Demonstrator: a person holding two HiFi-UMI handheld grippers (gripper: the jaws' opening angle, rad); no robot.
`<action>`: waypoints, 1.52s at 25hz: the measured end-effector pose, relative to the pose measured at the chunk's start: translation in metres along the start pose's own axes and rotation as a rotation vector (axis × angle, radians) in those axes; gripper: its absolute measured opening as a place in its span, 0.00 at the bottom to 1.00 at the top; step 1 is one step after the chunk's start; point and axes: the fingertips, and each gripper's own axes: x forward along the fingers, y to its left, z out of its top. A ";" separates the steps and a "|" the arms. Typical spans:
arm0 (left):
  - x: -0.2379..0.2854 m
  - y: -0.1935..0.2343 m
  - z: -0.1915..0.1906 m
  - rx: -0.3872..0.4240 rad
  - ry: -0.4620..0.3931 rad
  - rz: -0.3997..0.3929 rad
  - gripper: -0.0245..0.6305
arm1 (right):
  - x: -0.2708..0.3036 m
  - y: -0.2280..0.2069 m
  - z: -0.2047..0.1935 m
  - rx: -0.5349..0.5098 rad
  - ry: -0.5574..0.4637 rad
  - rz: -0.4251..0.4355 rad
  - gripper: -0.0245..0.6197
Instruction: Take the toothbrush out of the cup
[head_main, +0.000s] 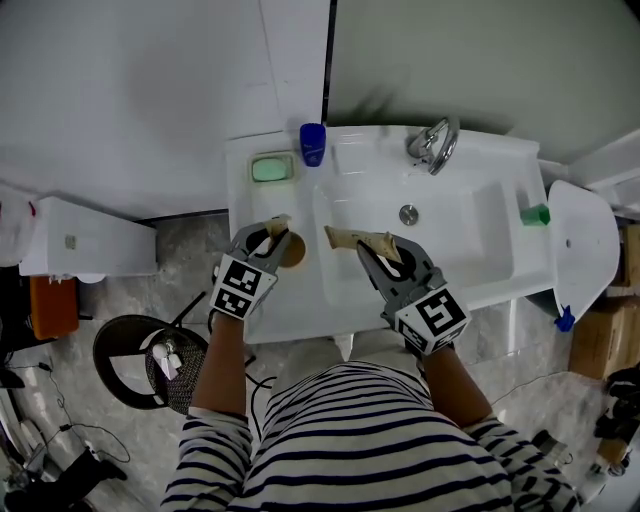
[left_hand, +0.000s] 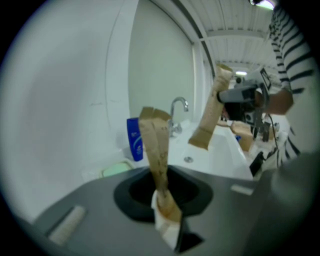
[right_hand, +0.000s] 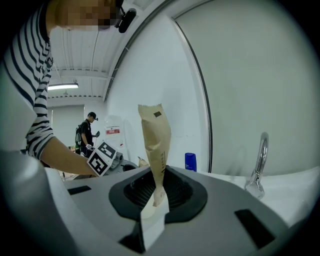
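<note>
White sink (head_main: 480, 160): paper-sleeved toothbrush (head_main: 345, 237) held over it, long axis across, tip pointing left; right gripper (head_main: 372, 252) fingers clamped on its end. 2nd sleeved brush (left_hand: 156, 150) clamped in left gripper (head_main: 270, 238) fingers, tip pointing away from person, just beside brown cup (head_main: 294, 254).

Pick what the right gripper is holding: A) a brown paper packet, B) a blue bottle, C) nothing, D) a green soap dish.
A: the right gripper has its jaws clamped on the lower end of a brown paper packet.
</note>
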 end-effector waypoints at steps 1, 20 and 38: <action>0.000 0.000 0.000 0.000 0.002 0.000 0.13 | 0.000 0.000 0.000 0.001 0.000 0.000 0.11; -0.017 -0.004 0.034 0.001 -0.052 0.061 0.11 | -0.009 -0.013 0.004 0.004 -0.018 0.009 0.11; -0.028 -0.027 0.125 0.034 -0.132 0.192 0.10 | -0.053 -0.060 0.022 -0.008 -0.062 0.017 0.11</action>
